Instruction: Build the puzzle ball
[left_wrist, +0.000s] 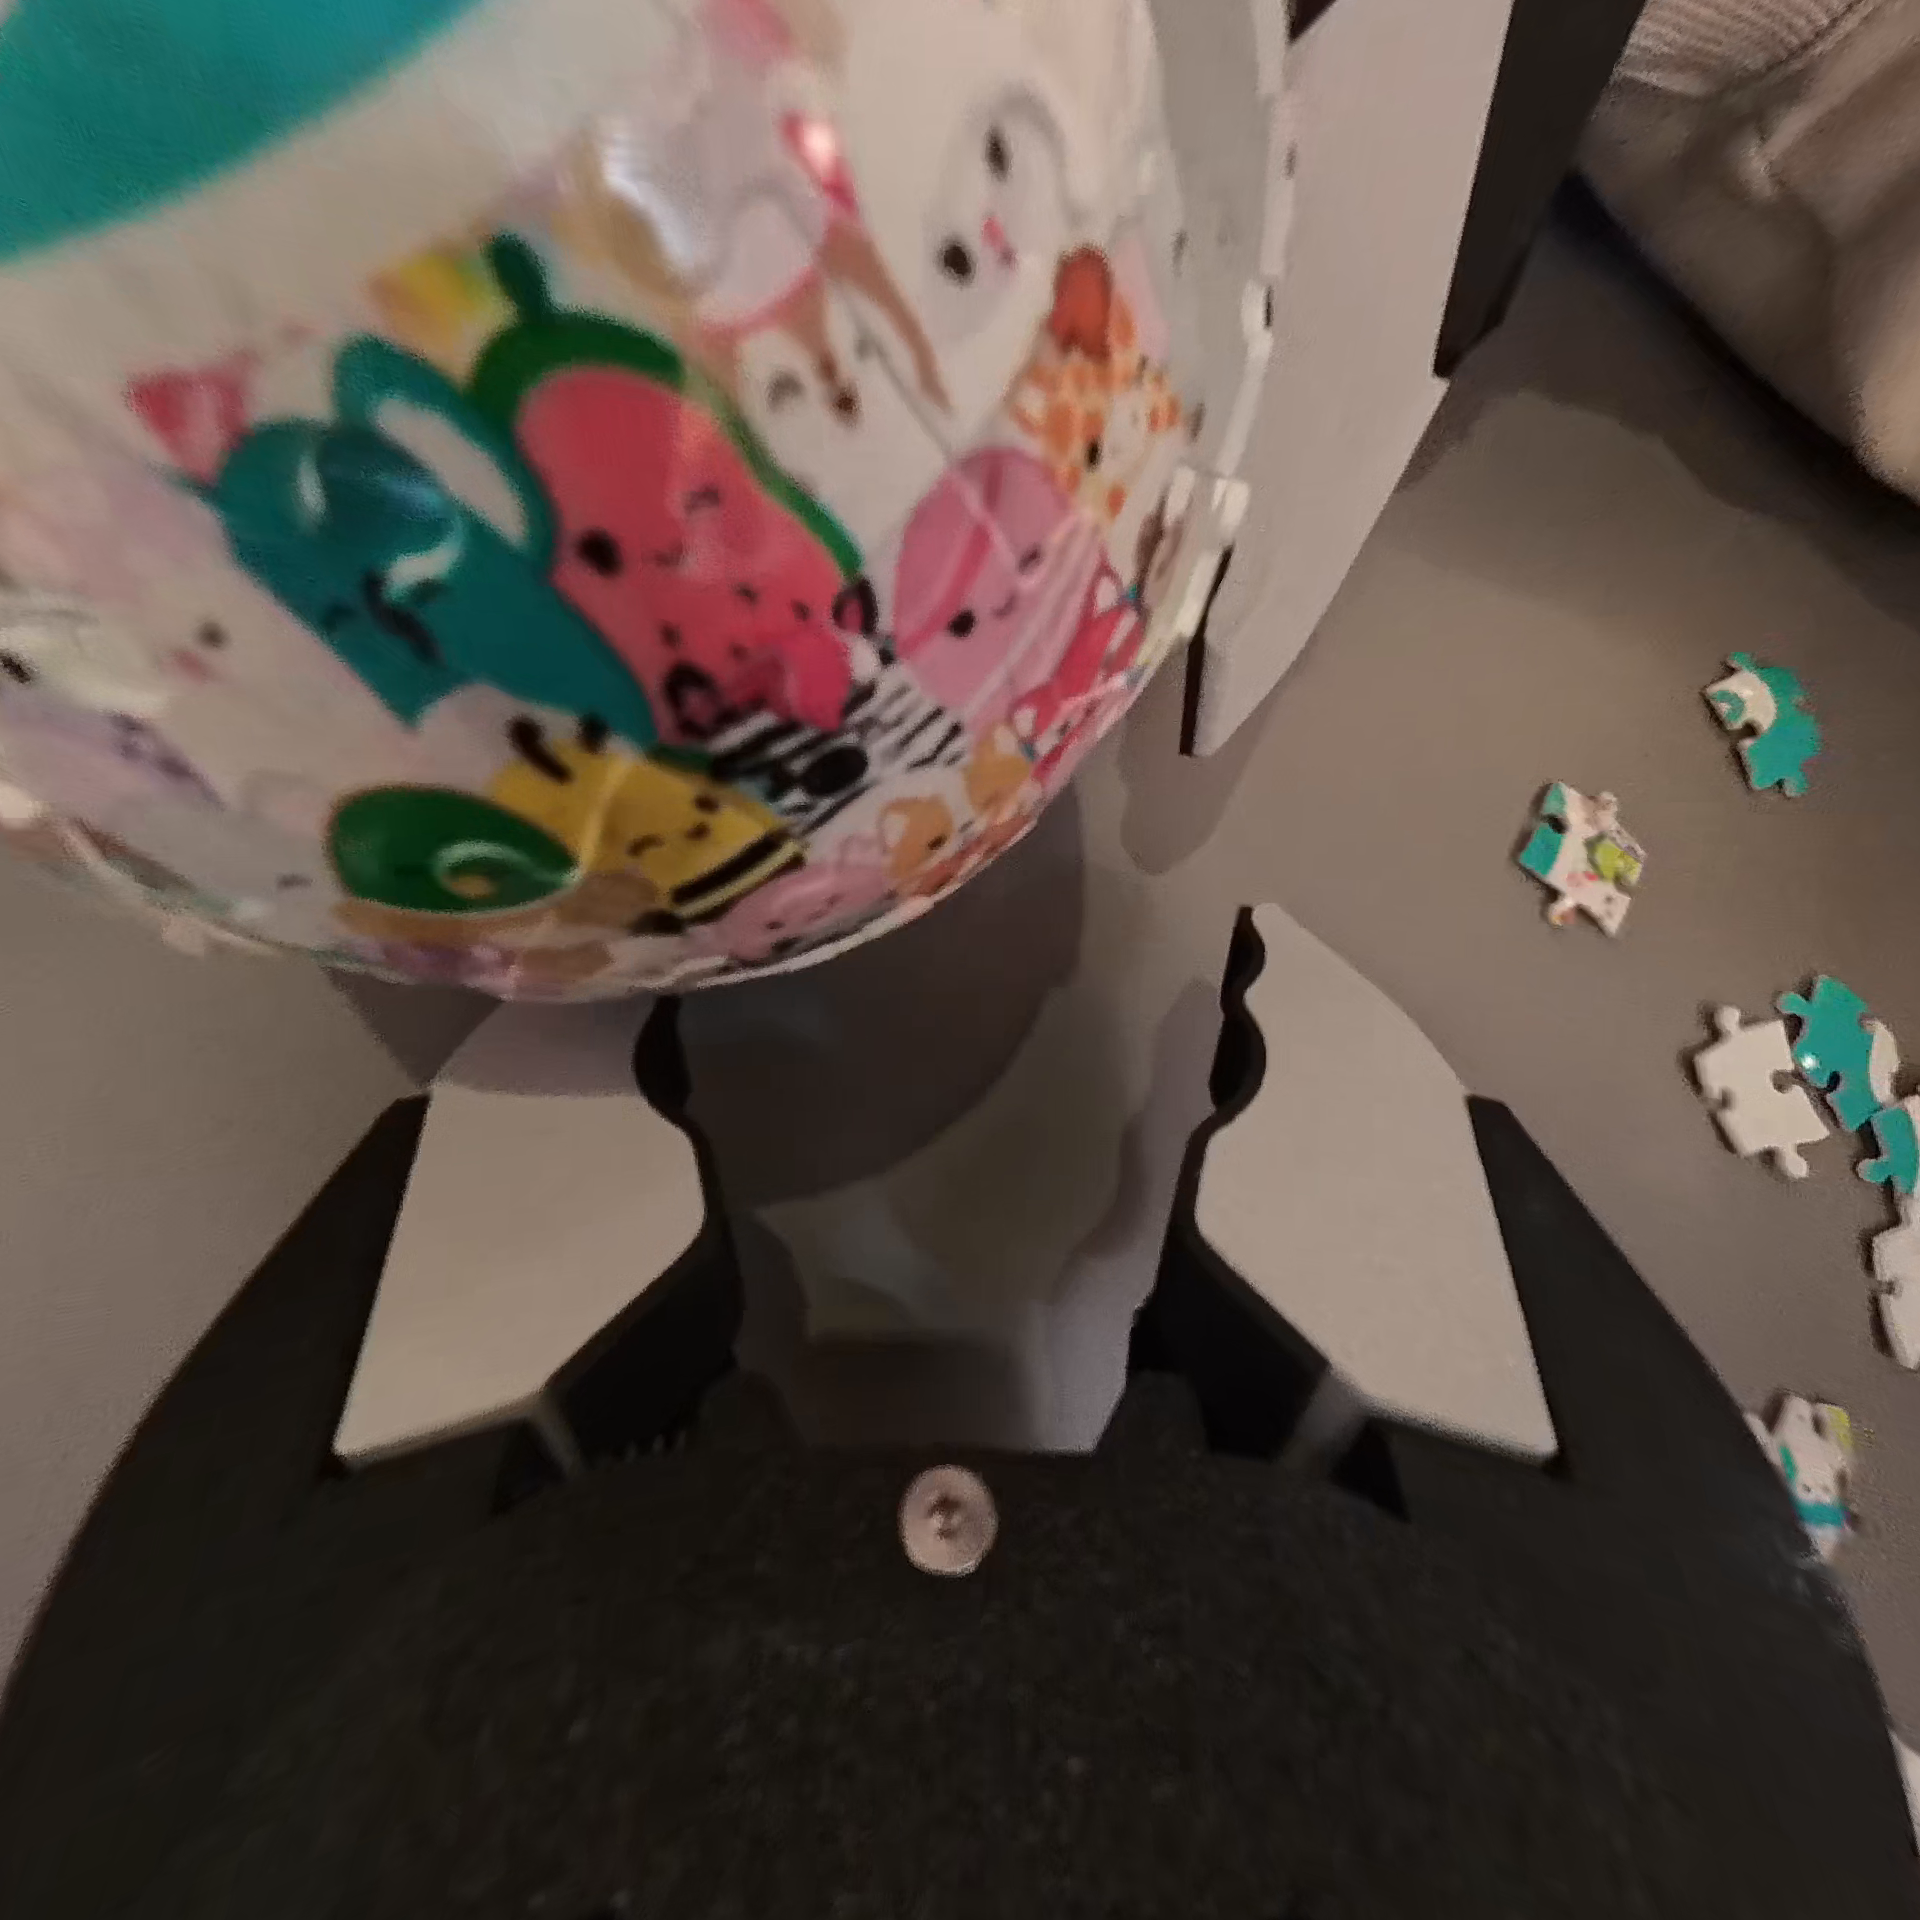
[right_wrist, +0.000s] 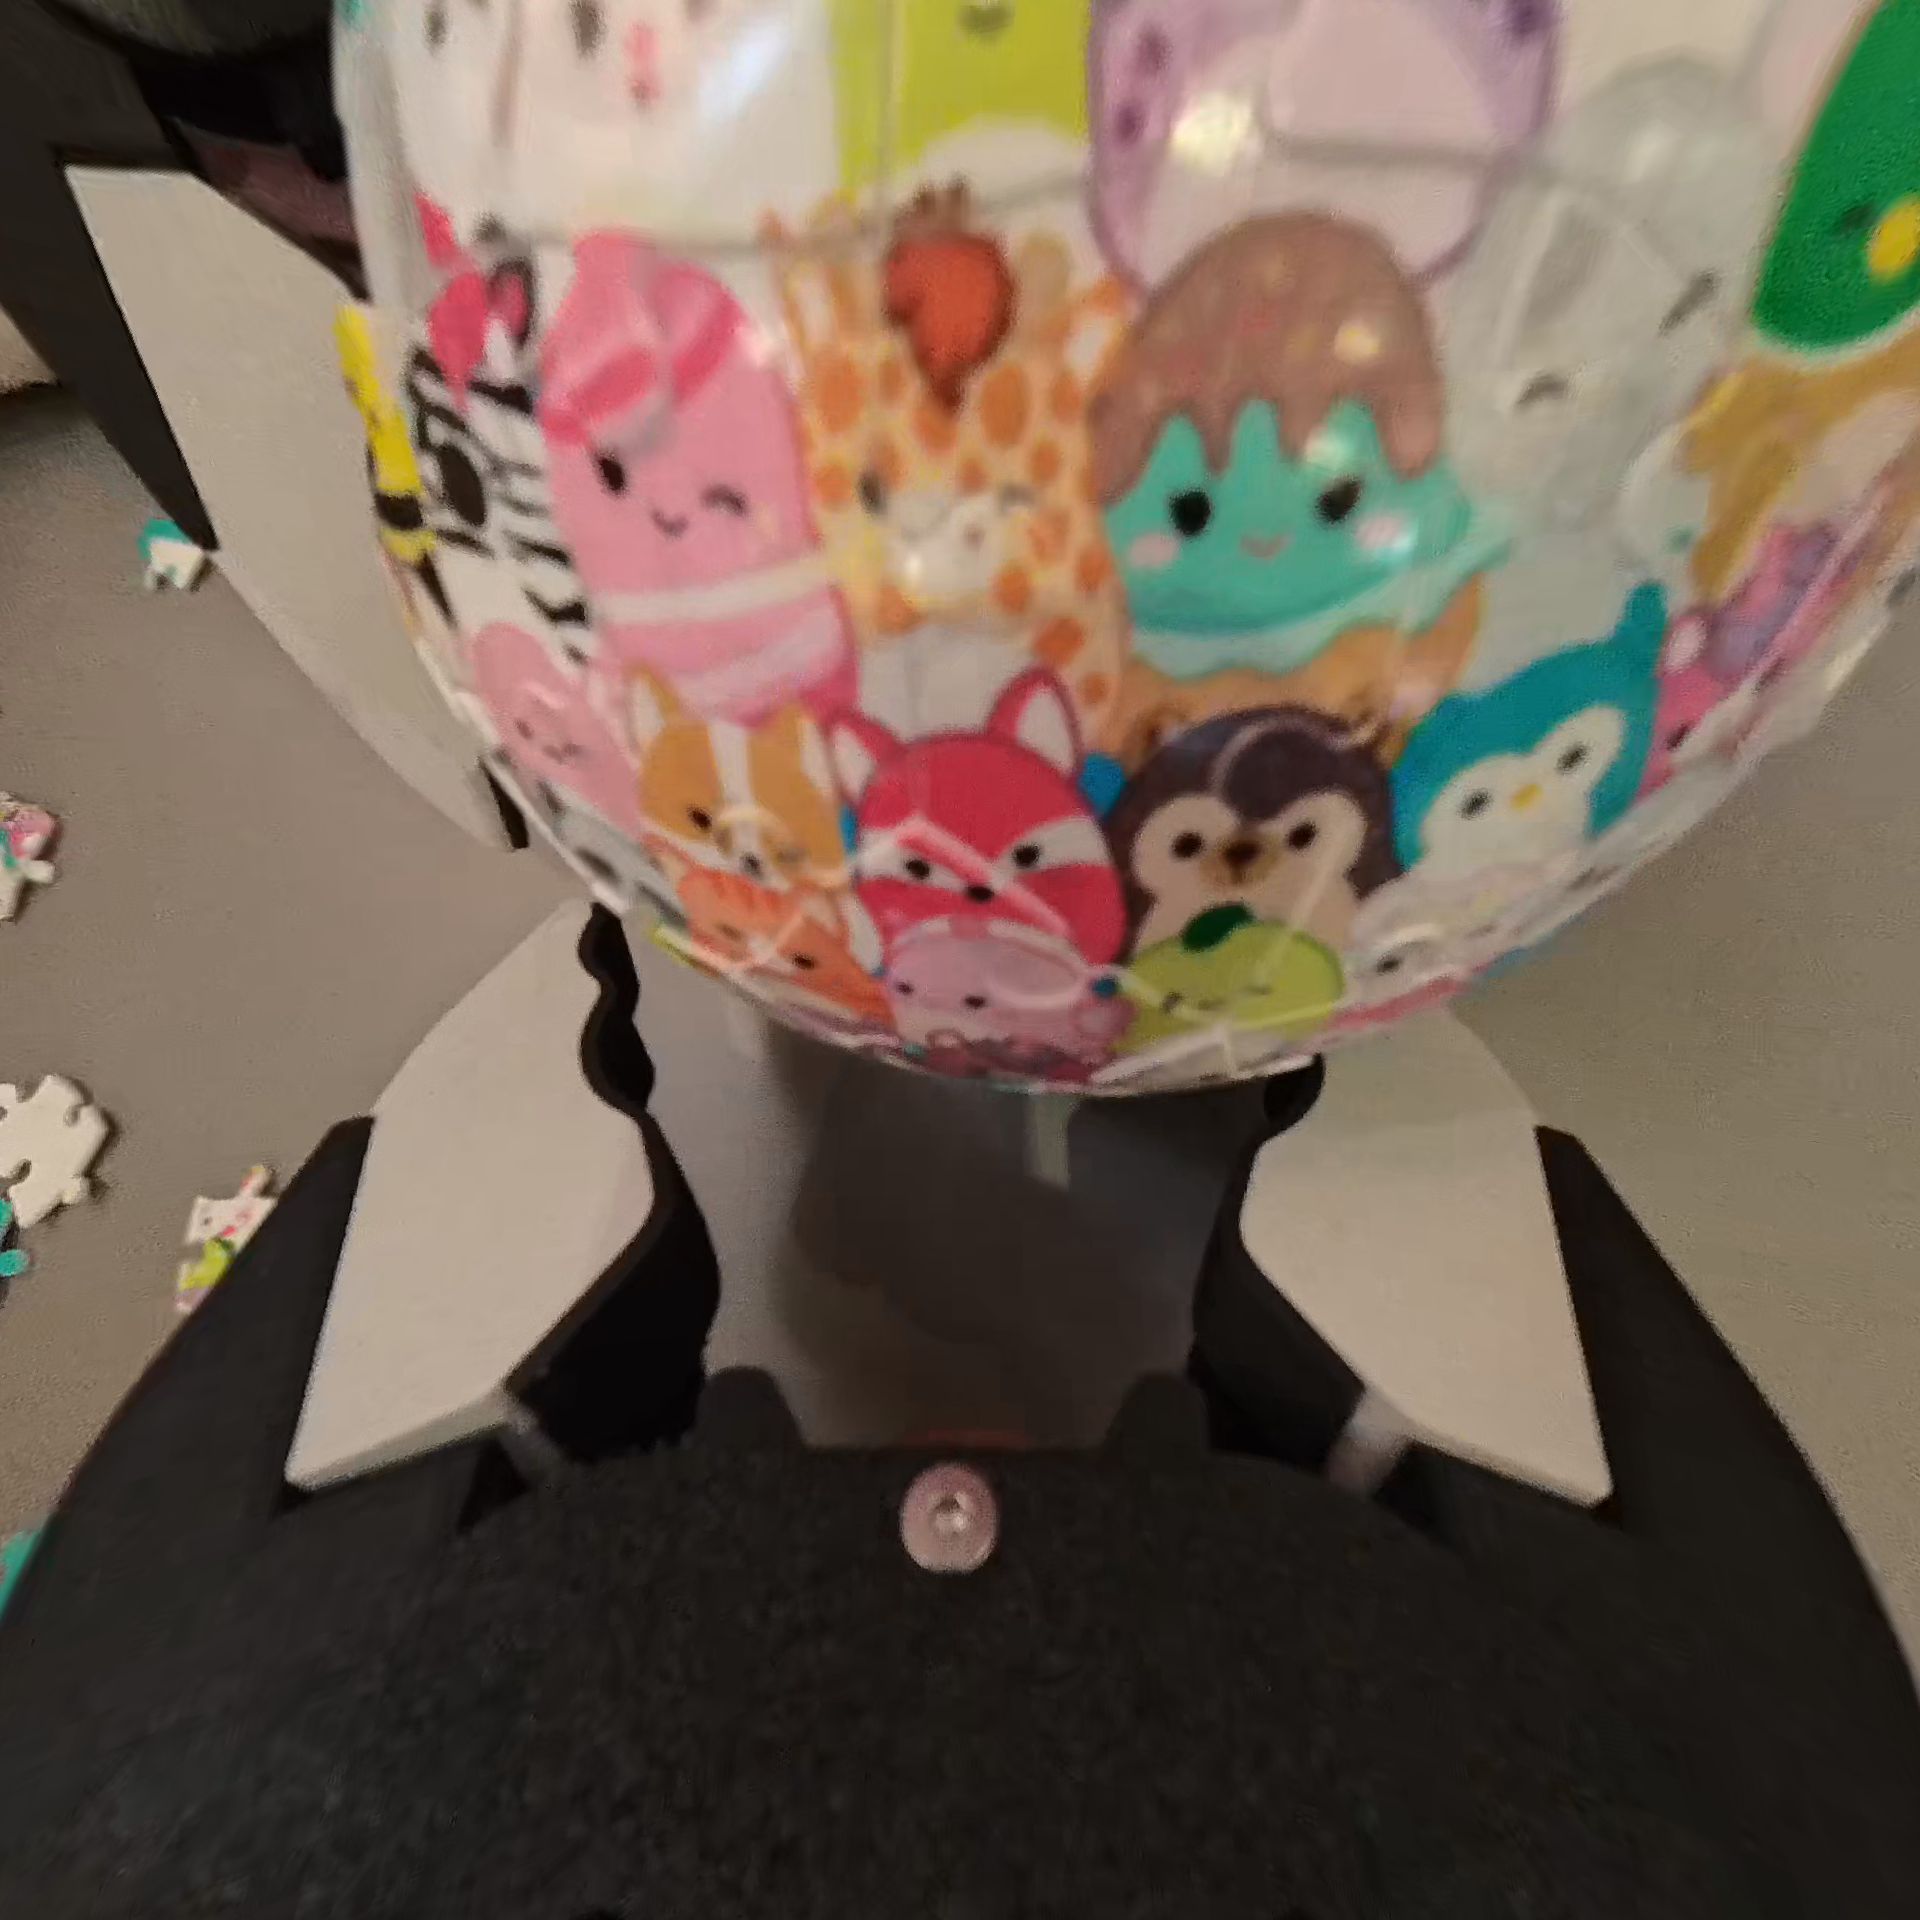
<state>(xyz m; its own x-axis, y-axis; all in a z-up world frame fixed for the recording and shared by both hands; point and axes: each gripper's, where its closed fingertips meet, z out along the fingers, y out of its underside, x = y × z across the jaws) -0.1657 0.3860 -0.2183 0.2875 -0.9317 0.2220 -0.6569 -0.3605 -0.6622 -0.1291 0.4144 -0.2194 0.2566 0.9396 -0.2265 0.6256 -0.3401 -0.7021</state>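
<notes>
1. We are looking across the grey table first, the biggest thing here. It is carrying the whole job, and it is giving the spare parts a flat place to wait within reach.

2. Next, the puzzle ball. It is filling the top of both views, its printed shell looking nearly complete on the sides we see. It is sitting just ahead of both pairs of fingers, probably so they can steady or turn it. We cannot tell whether it is resting on the table or on a stand.

3. The right gripper is spreading its fingers wide under the ball's lower curve. The tips are running very close to the shell, and we cannot tell if they are touching. They are clamping nothing.

4. The left gripper is showing the same wide spread. Its fingers are holding nothing, with one tip tucked under the ball. We judge it is bracing from the other side.

5. Smallest now: loose pieces are lying off to one side, well apart from the ball, so pieces are waiting to be fitted.
</notes>
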